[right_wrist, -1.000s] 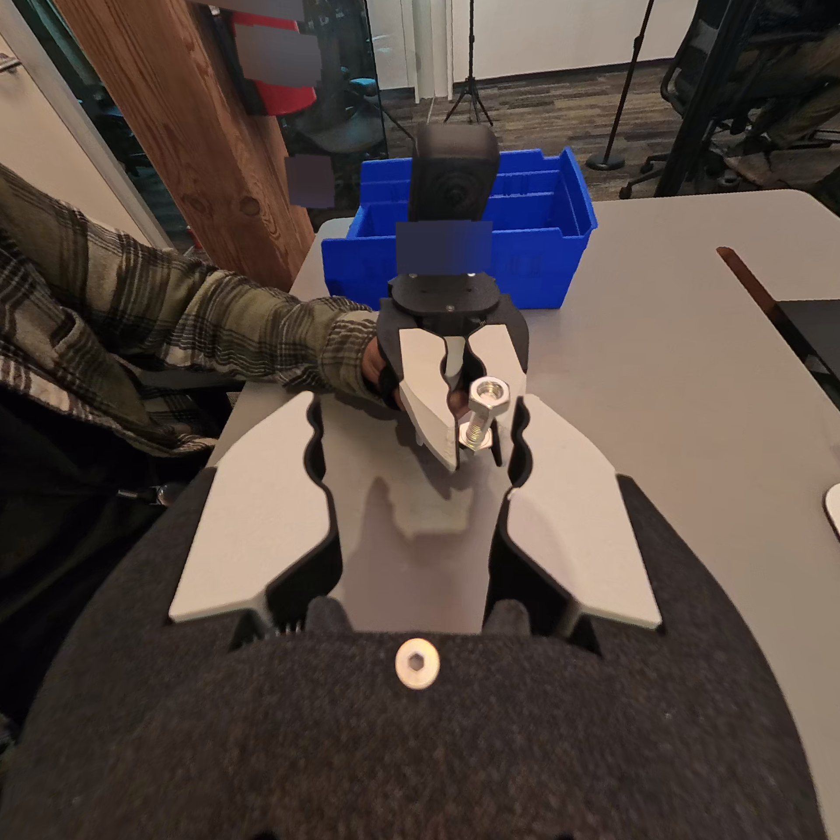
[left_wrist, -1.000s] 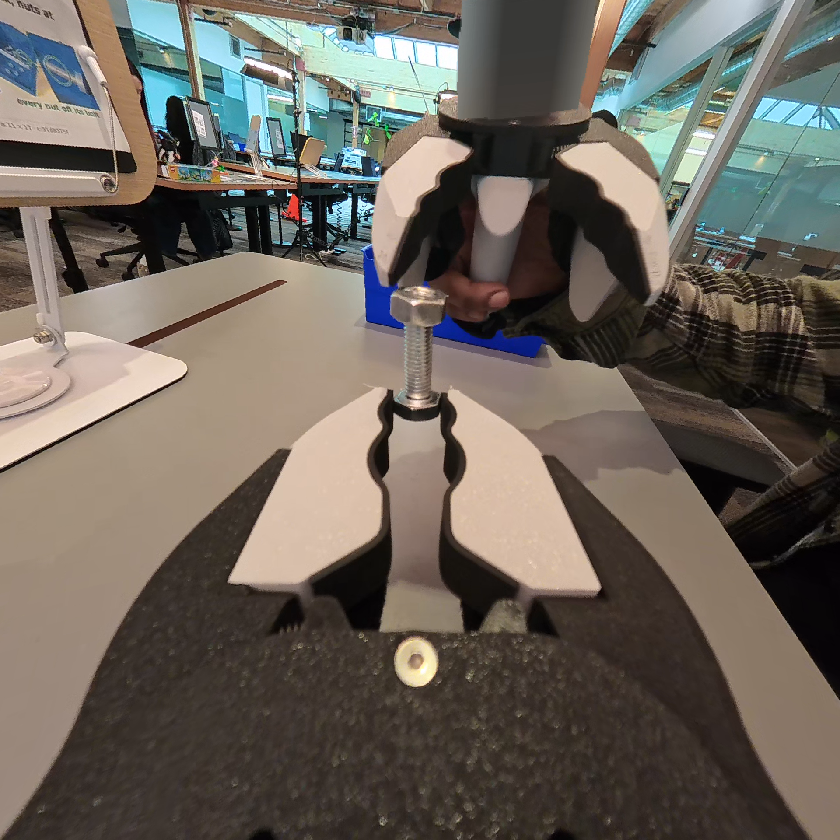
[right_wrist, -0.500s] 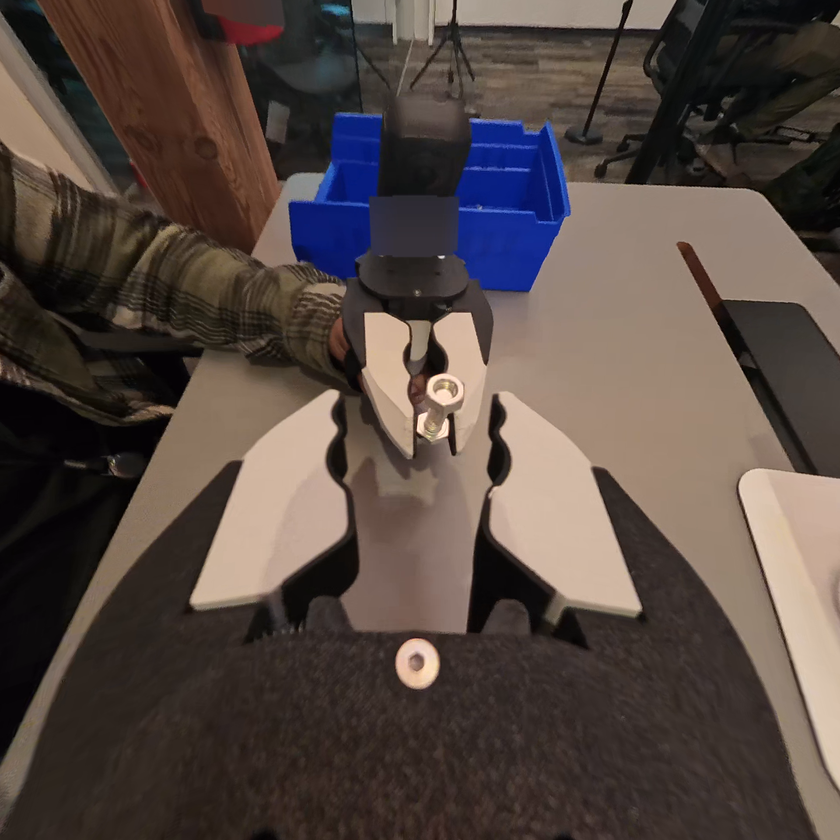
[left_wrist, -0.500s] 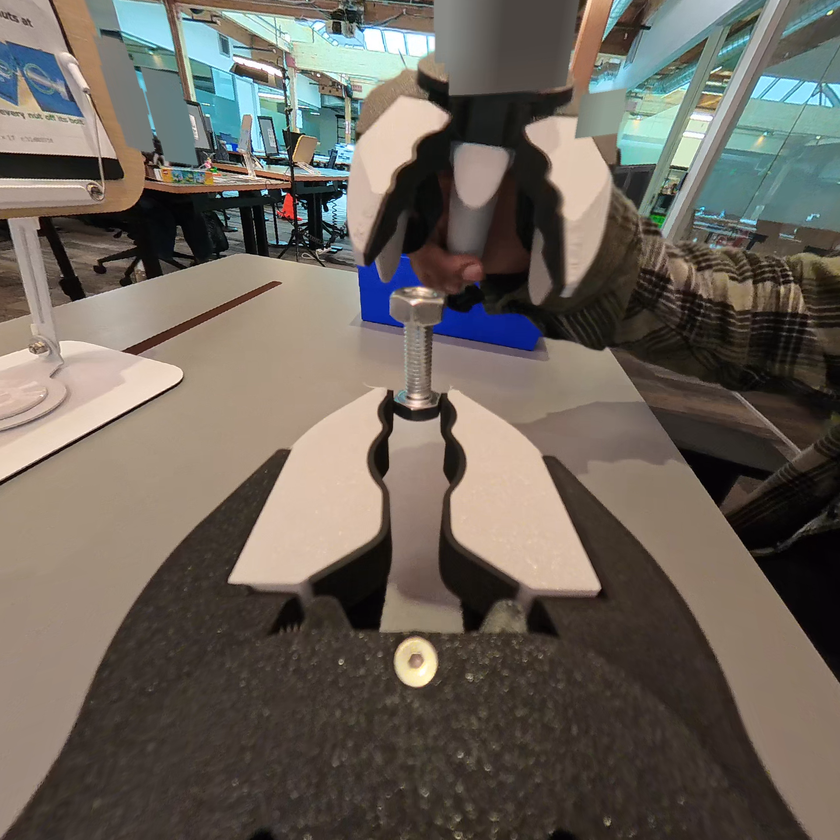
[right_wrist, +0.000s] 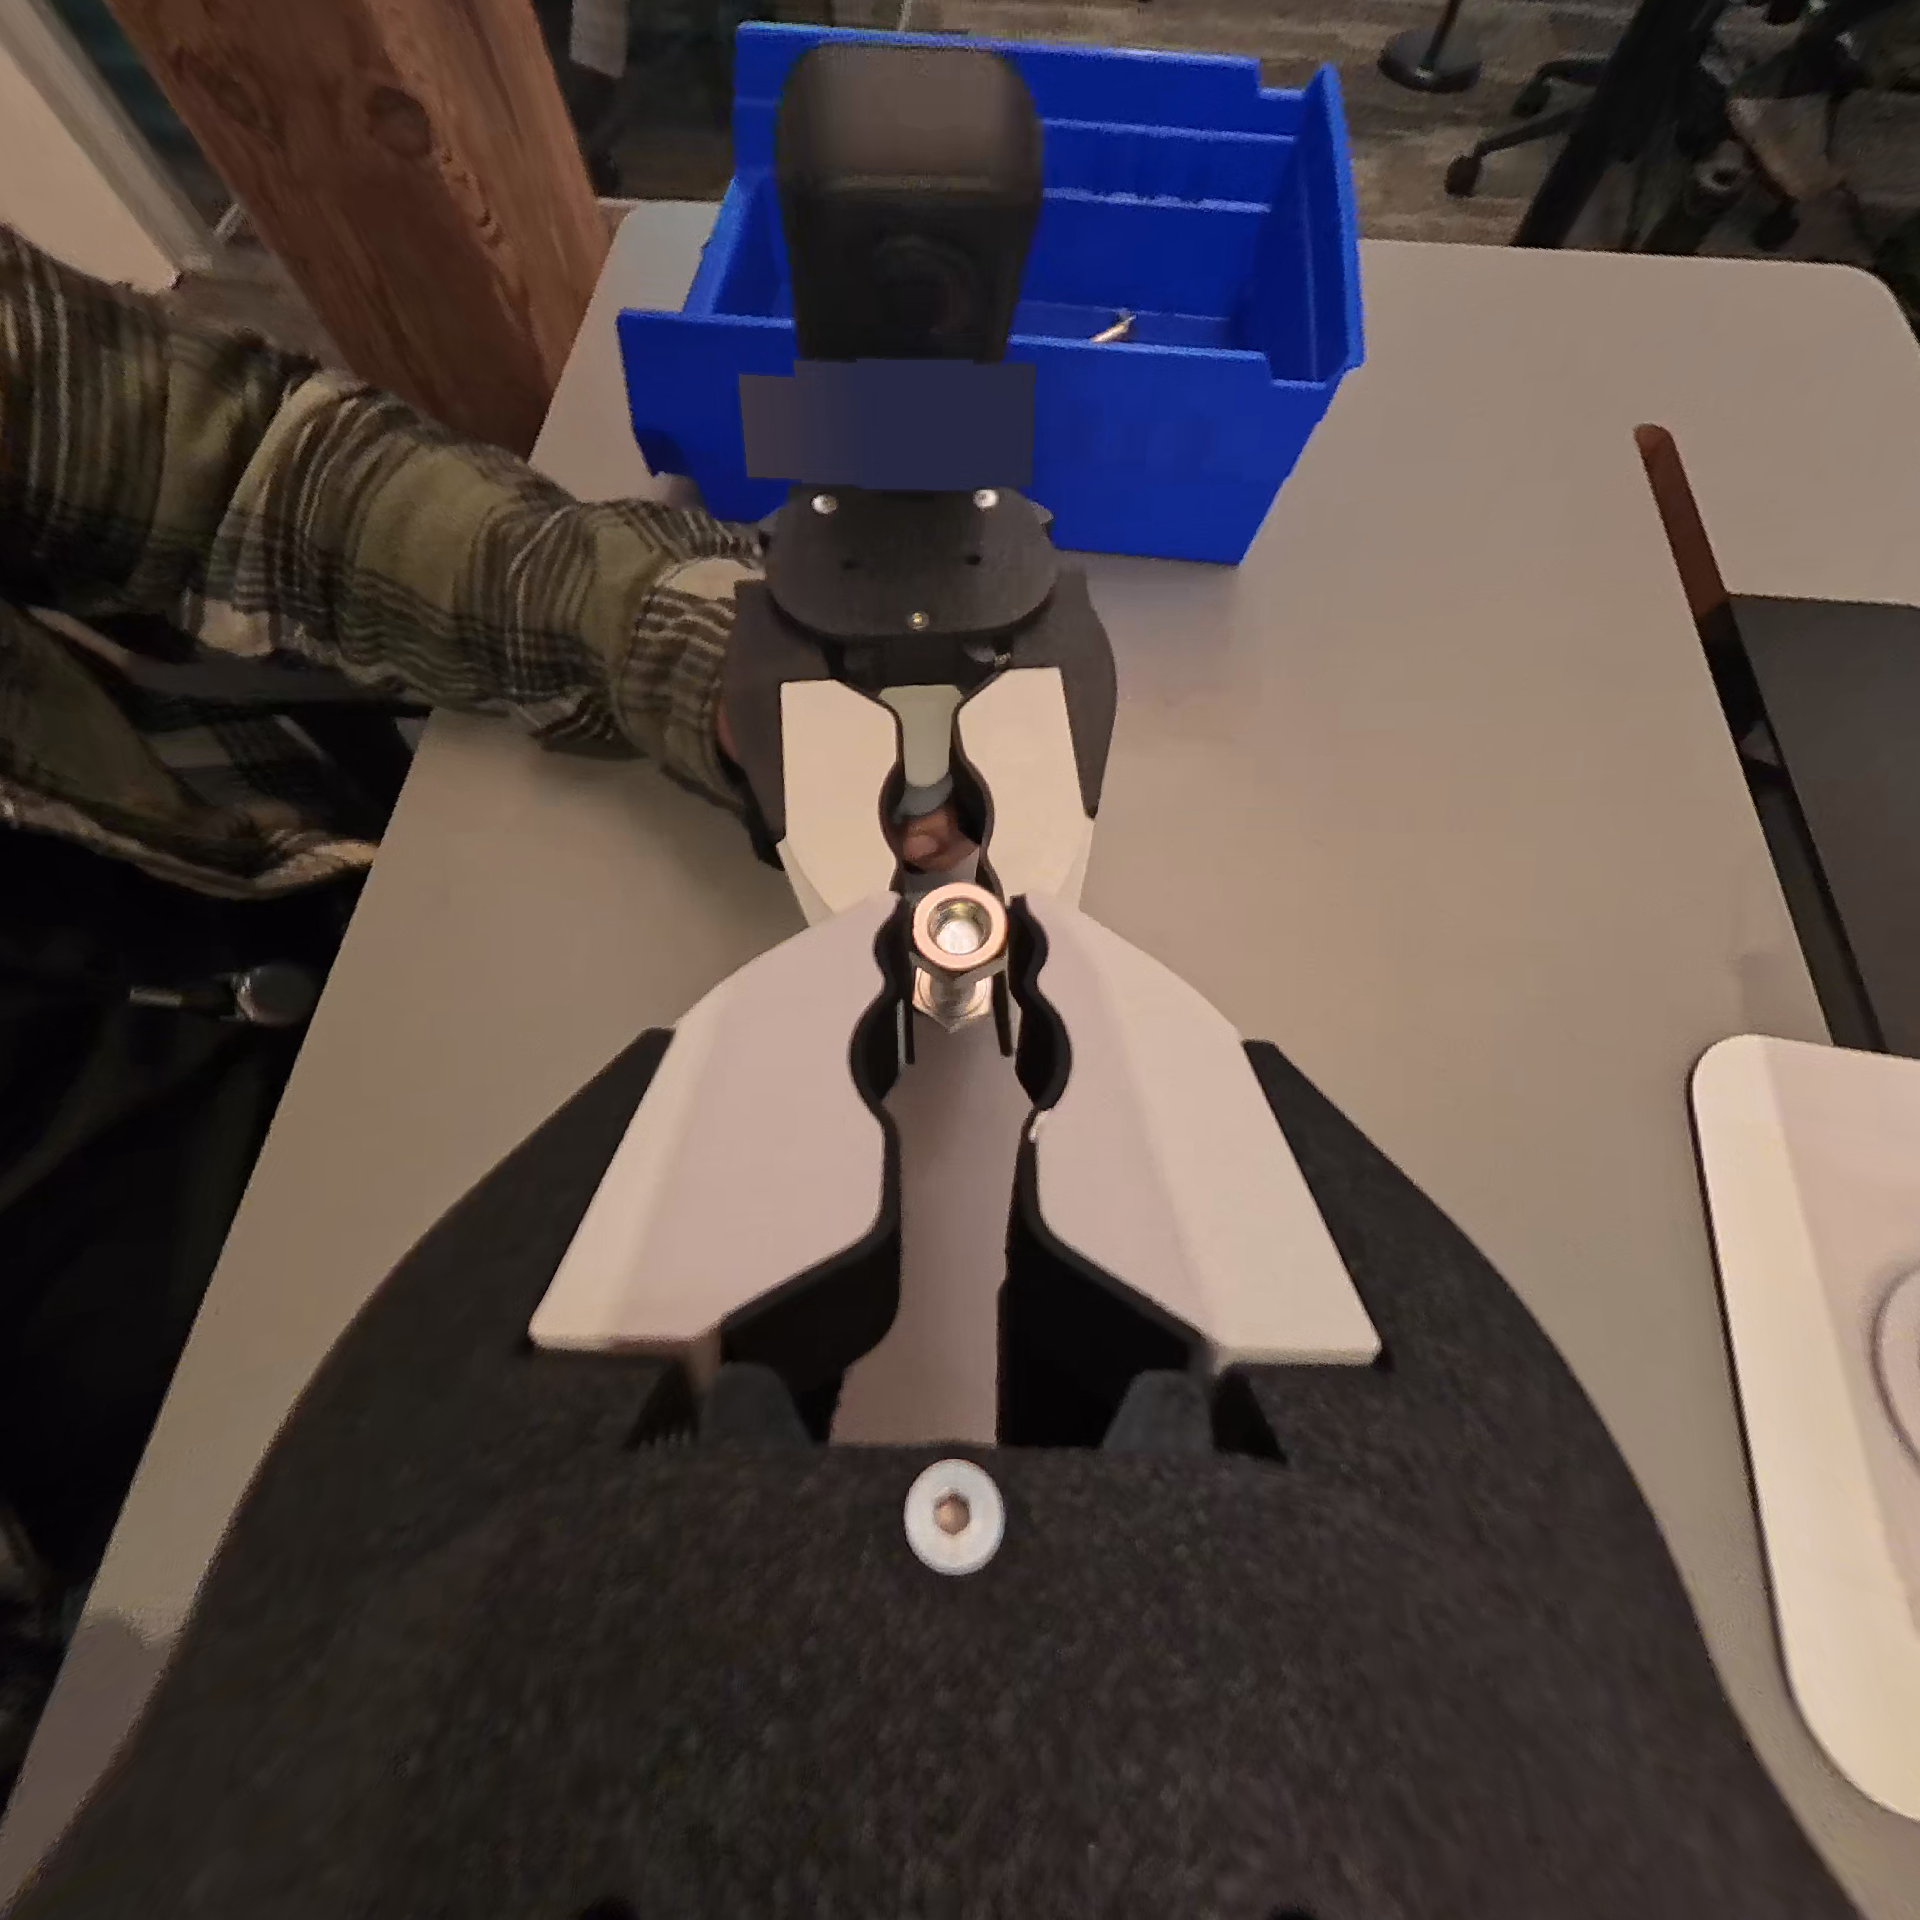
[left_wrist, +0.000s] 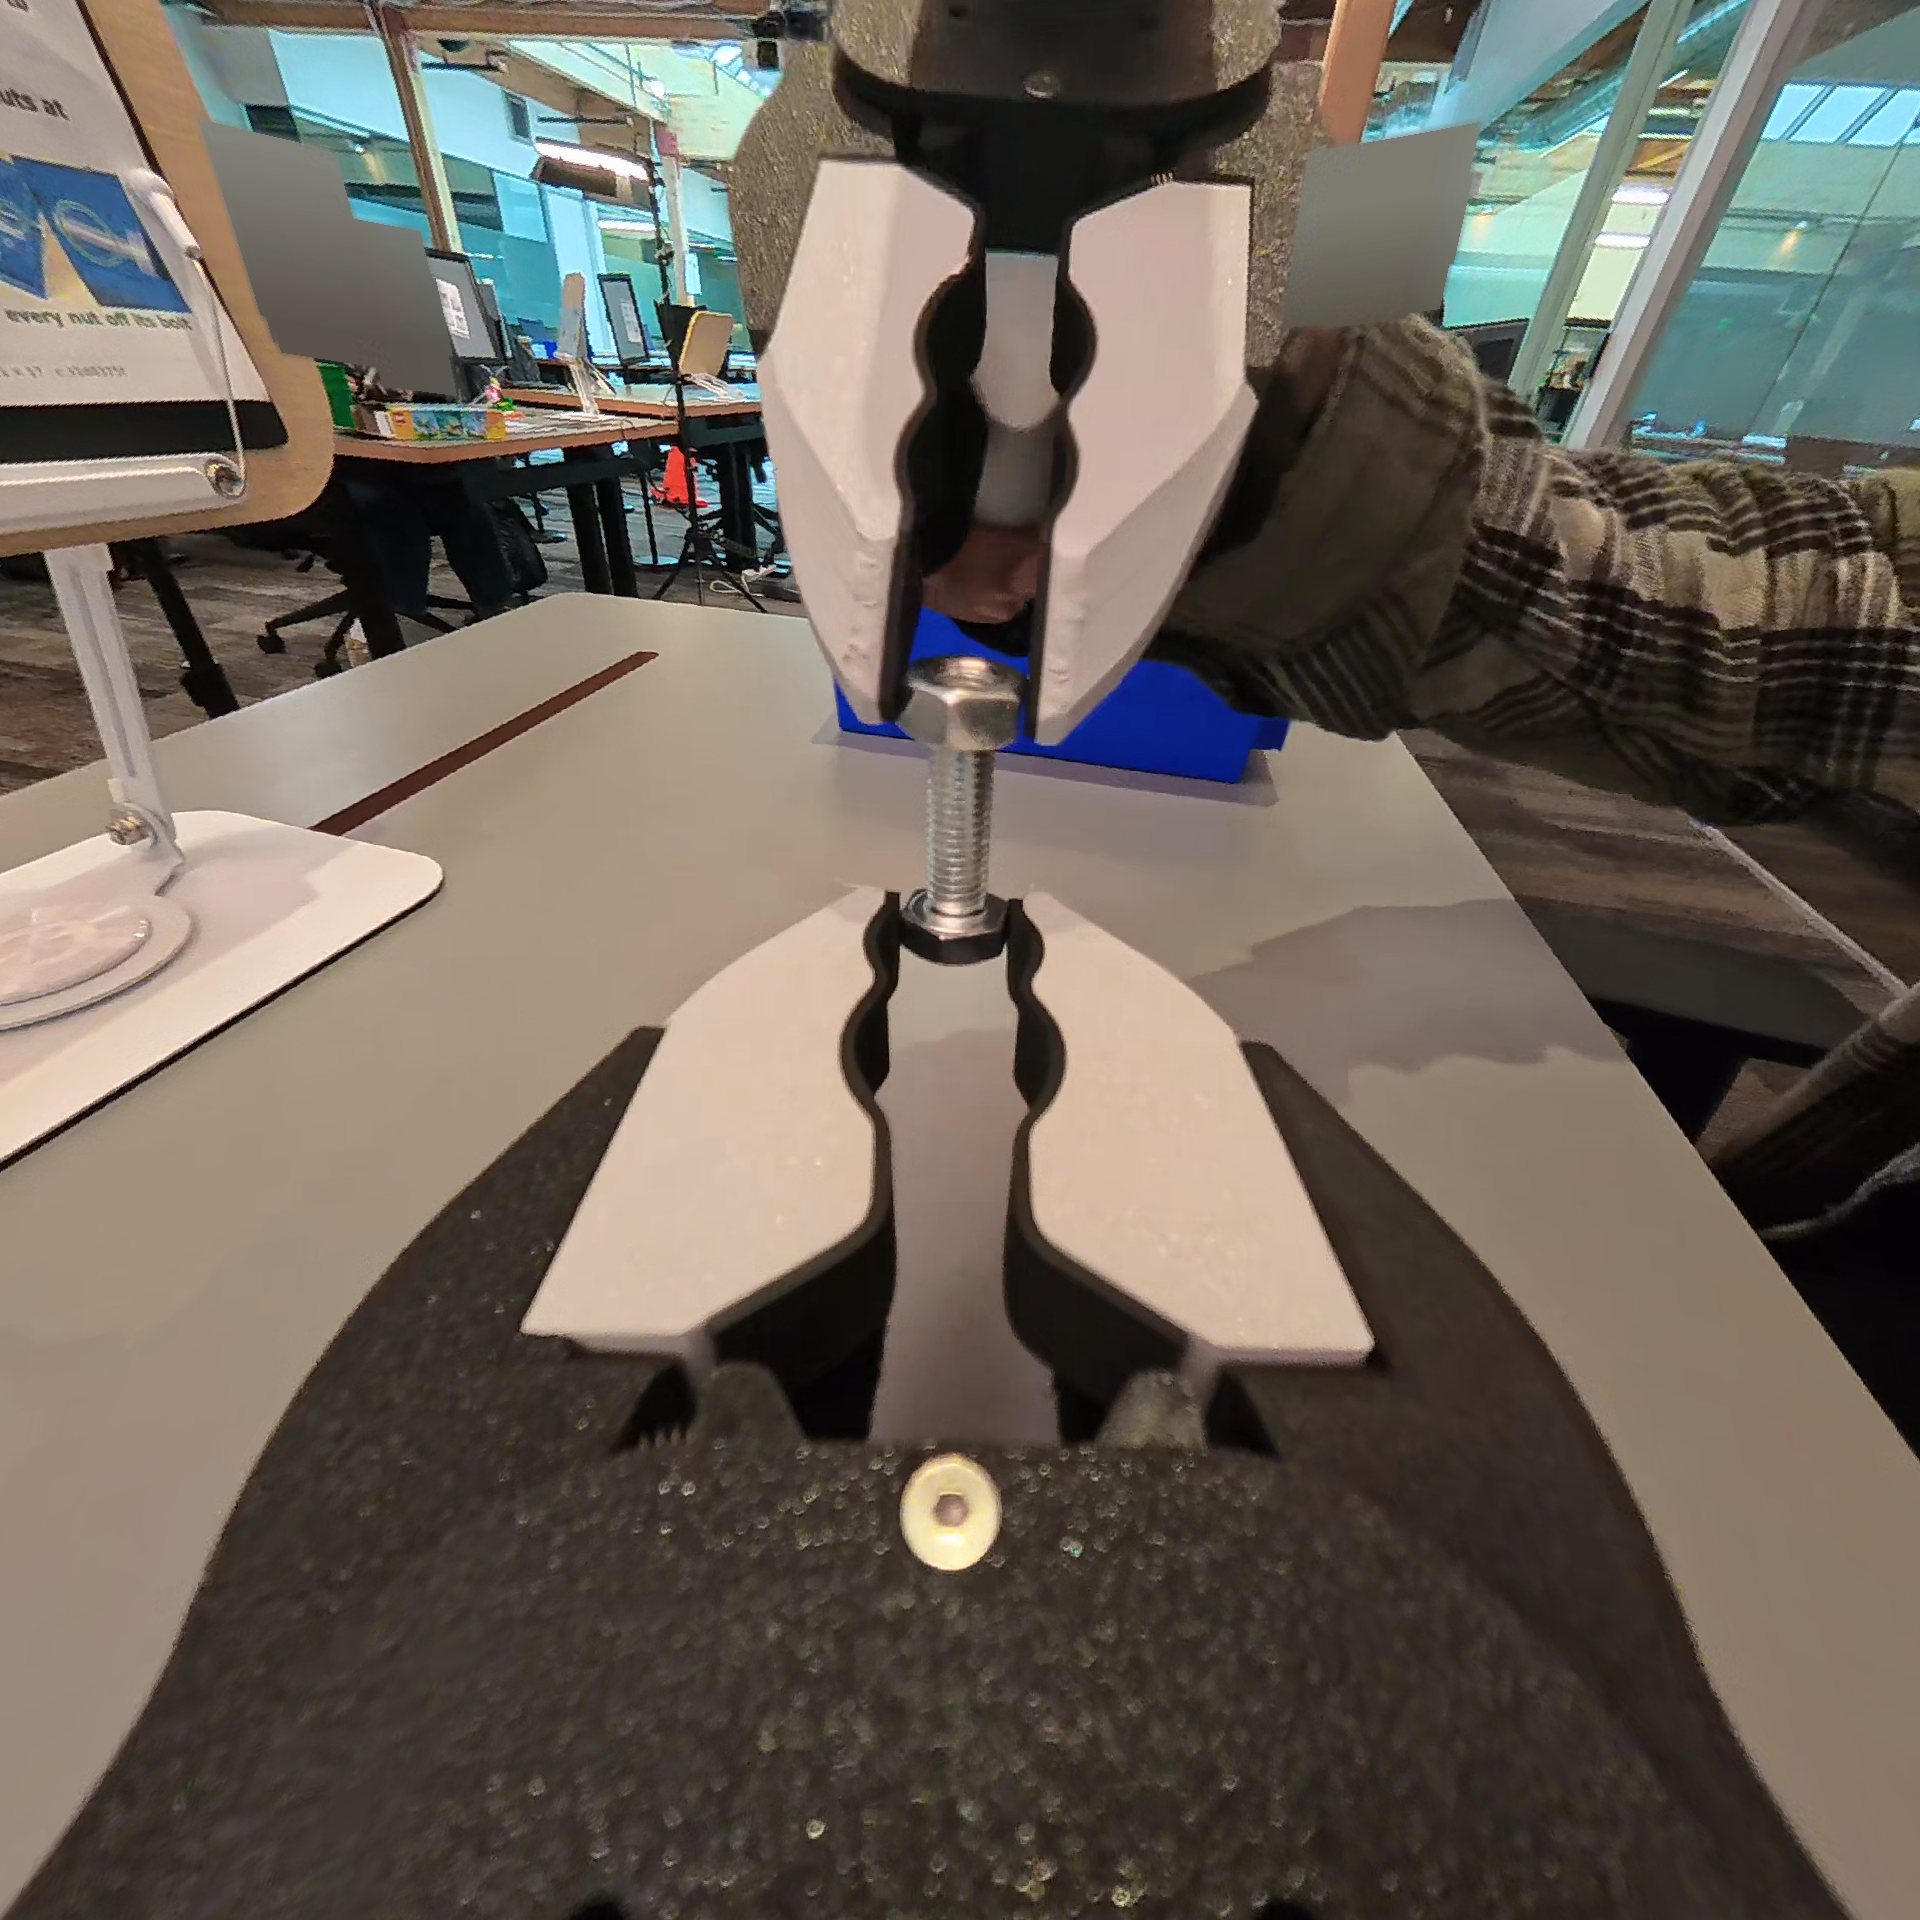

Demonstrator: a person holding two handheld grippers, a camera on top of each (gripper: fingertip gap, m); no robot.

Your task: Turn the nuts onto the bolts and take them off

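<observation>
A silver bolt (left_wrist: pixel 956 831) stands upright, its hex head clamped at the bottom between the tips of my left gripper (left_wrist: pixel 951 920), just above the grey table (left_wrist: pixel 623 935). A silver nut (left_wrist: pixel 958 704) sits at the top of the thread. My right gripper (left_wrist: pixel 961 691) points down from above, and its white fingertips are closed on the nut's two sides. In the right wrist view I look down on the nut (right_wrist: pixel 958 928), held between the tips of my right gripper (right_wrist: pixel 958 930). The left gripper's fingers (right_wrist: pixel 831 790) show beyond it.
A blue bin (right_wrist: pixel 1143 468) stands behind the grippers and also shows in the left wrist view (left_wrist: pixel 1143 727). A white stand base (left_wrist: pixel 208 914) with a sign board is at the left. A plaid sleeve (right_wrist: pixel 364 582) and a wooden post (right_wrist: pixel 364 156) are nearby. The table edge (left_wrist: pixel 1558 935) runs along the right. About 4 cm separates my left fingertips from my right.
My right gripper was open and off to the side of the bolt. It has moved over the top and closed on the nut. My left gripper has kept the bolt still.
</observation>
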